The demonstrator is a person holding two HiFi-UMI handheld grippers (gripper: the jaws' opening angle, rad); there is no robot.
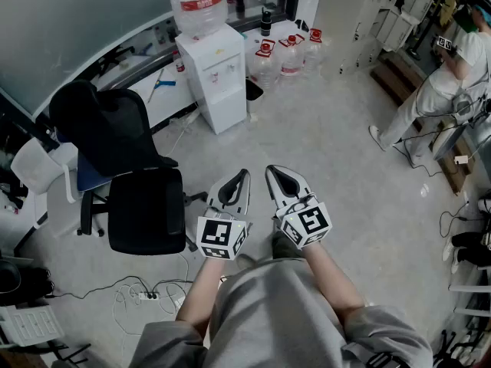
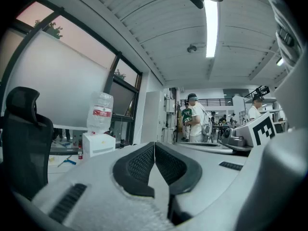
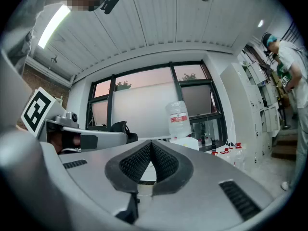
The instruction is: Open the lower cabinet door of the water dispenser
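The white water dispenser (image 1: pixel 212 73) stands against the far wall with a large bottle (image 1: pixel 196 1) on top. Its lower cabinet door (image 1: pixel 225 107) is closed. Both grippers are held level in front of the person, well short of the dispenser. My left gripper (image 1: pixel 244 176) is shut with nothing in it, and my right gripper (image 1: pixel 274 172) beside it is shut and empty too. In the left gripper view the jaws (image 2: pixel 154 146) meet, with the dispenser (image 2: pixel 98 144) far off to the left. The right gripper view shows the closed tips (image 3: pixel 151 144) and the dispenser (image 3: pixel 188 142) just beyond them.
A black office chair (image 1: pixel 127 169) stands to the left between me and the dispenser. Spare water bottles (image 1: pixel 281 55) sit on the floor to the dispenser's right. A person (image 1: pixel 436 84) stands at the far right. Cables and a power strip (image 1: pixel 149 295) lie on the floor near left.
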